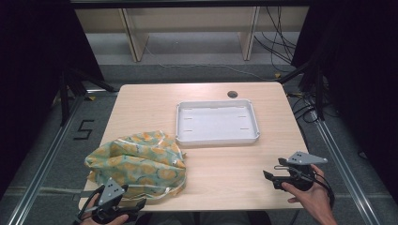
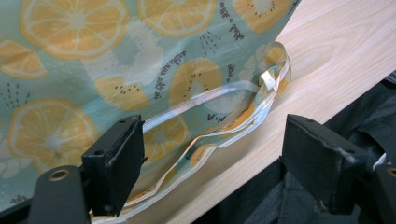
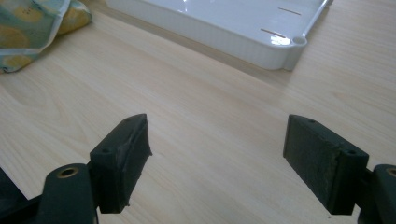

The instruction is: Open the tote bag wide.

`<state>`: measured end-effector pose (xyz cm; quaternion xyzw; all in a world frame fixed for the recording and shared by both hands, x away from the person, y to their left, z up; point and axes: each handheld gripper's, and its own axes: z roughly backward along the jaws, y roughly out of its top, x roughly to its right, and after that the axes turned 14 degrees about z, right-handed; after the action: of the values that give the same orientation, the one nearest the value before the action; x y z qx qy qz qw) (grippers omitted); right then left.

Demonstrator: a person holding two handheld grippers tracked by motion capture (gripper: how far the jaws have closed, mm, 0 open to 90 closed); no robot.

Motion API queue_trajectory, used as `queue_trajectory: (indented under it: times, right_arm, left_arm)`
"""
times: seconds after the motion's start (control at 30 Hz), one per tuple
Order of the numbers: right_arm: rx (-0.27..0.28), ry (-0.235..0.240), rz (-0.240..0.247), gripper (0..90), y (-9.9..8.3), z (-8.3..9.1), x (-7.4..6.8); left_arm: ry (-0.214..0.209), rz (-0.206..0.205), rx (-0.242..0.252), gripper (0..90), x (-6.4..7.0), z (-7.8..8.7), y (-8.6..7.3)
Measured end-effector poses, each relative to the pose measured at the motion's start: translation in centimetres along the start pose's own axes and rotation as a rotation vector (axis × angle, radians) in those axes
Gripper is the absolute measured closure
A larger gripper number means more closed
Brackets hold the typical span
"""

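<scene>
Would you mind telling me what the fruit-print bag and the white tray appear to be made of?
The fruit-print bag looks like thin woven fabric: matte, crumpled, soft folds, stitched pale trim. The white tray seems moulded plastic: glossy highlights, rounded corners, a ribbed outer wall. Neither can be confirmed by look alone.

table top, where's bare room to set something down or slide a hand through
Free: the wood between the fruit-print bag and the right tool, in front of the white tray; also the strips left of the tray and behind it. Crowded: the front left corner, where the bag meets the left tool.
</scene>
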<state>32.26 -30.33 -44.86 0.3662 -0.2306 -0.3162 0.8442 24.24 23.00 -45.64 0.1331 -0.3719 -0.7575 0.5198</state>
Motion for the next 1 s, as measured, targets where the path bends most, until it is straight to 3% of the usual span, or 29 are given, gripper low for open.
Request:
queue_trajectory:
  times: [0.07, 0.13, 0.17, 0.23, 0.3, 0.33, 0.4, 0.5, 0.57, 0.63, 0.7, 0.73, 0.77, 0.8, 0.83, 0.9, 1.0]
  right_arm:
    - [-0.004, 0.018, -0.026, 22.5, 0.1, 0.0, -0.3]
    - [-0.002, 0.029, 0.000, 20.7, 0.2, -0.3, -0.3]
    - [-0.006, 0.045, -0.014, 20.7, 0.3, -0.3, -0.6]
    - [0.009, 0.057, 0.013, 19.5, 0.5, -0.6, -0.6]
    - [0.009, 0.050, 0.015, 18.4, 0.6, -0.7, -0.7]
    - [0.014, 0.070, 0.014, 18.8, 1.0, -0.9, -1.1]
    - [0.034, 0.082, 0.065, 18.7, 1.4, -1.3, -1.2]
    - [0.054, 0.114, 0.080, 18.7, 2.5, -1.9, -1.8]
    - [0.067, 0.139, 0.121, 18.8, 3.3, -2.4, -2.1]
    - [0.078, 0.170, 0.146, 18.9, 4.3, -3.1, -2.8]
    - [0.081, 0.187, 0.142, 19.2, 4.8, -3.5, -3.5]
    - [0.099, 0.194, 0.173, 19.5, 5.4, -4.1, -3.8]
    - [0.101, 0.250, 0.229, 20.9, 6.9, -5.2, -5.1]
    - [0.101, 0.250, 0.229, 20.9, 6.9, -5.2, -5.1]
    - [0.116, 0.286, 0.254, 22.5, 8.2, -6.2, -6.3]
    - [0.112, 0.318, 0.258, 22.5, 9.2, -7.0, -7.5]
    - [0.127, 0.362, 0.317, 22.5, 10.8, -8.5, -9.1]
  left_arm:
    - [0.000, 0.001, 0.000, 20.7, 0.0, 0.0, 0.0]
    - [0.002, -0.001, -0.005, 20.7, 0.0, 0.0, 0.0]
    - [0.001, 0.004, -0.002, 20.7, 0.0, -0.1, 0.0]
    - [0.005, 0.002, -0.010, 20.7, 0.1, 0.0, 0.0]
    - [0.000, 0.004, -0.001, 20.7, 0.0, 0.0, 0.0]
    - [0.006, 0.002, -0.002, 20.7, 0.0, 0.0, -0.1]
    - [0.003, 0.006, -0.001, 20.7, 0.0, 0.0, 0.0]
    - [0.003, 0.006, -0.003, 20.7, 0.0, 0.0, 0.0]
    - [0.004, 0.011, 0.002, 20.8, 0.0, -0.1, 0.0]
    - [0.007, 0.012, 0.001, 20.9, 0.0, -0.1, 0.0]
    - [0.016, 0.013, -0.002, 20.9, 0.1, 0.0, 0.0]
    - [0.018, 0.008, -0.007, 20.9, 0.0, 0.0, 0.0]
    - [0.008, 0.018, 0.011, 21.0, 0.0, -0.2, -0.1]
    - [0.008, 0.018, 0.011, 21.0, 0.0, -0.2, -0.1]
    - [0.014, 0.016, -0.013, 21.0, -0.1, 0.1, 0.0]
    - [0.011, 0.015, 0.001, 21.0, -0.1, 0.1, 0.0]
    - [0.013, 0.019, 0.003, 21.1, -0.1, 0.1, -0.1]
